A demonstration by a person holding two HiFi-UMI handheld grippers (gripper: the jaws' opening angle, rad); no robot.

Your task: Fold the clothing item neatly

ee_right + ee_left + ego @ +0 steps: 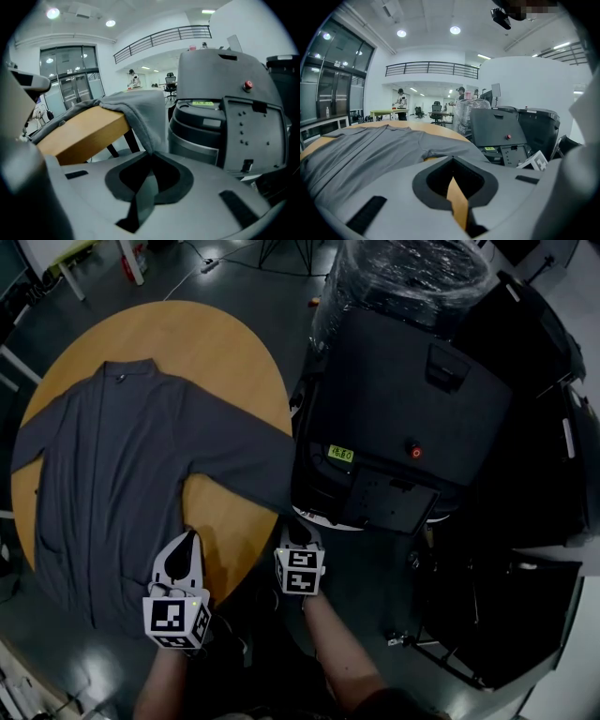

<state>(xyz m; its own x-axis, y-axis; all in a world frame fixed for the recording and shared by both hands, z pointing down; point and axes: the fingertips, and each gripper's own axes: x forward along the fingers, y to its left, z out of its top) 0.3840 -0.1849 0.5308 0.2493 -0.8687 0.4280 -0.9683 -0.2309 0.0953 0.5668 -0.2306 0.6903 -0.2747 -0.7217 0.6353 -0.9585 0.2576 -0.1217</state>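
Cardigan [112, 474] lies spread flat on the round table [234, 343], no fold made yet. Right gripper [298, 531] pinches the sleeve [143, 117] end hanging off the edge, we judge to carry it inward; left gripper [187, 542] sits closed and empty near the hem.

1. A round wooden counter [234, 352] stood on a dark, glossy floor [272, 287].
2. Just beside it sat a bulky black machine [412, 390], with a plastic-wrapped bundle [412, 273] behind it.
3. The hall had white walls [525, 75], a white ceiling with round lights [454, 30] and a railed balcony [431, 69].
4. Tall glazed panels [333, 89] lined one side.
5. Far off, people stood near a green table [386, 112] and office chairs [436, 108].
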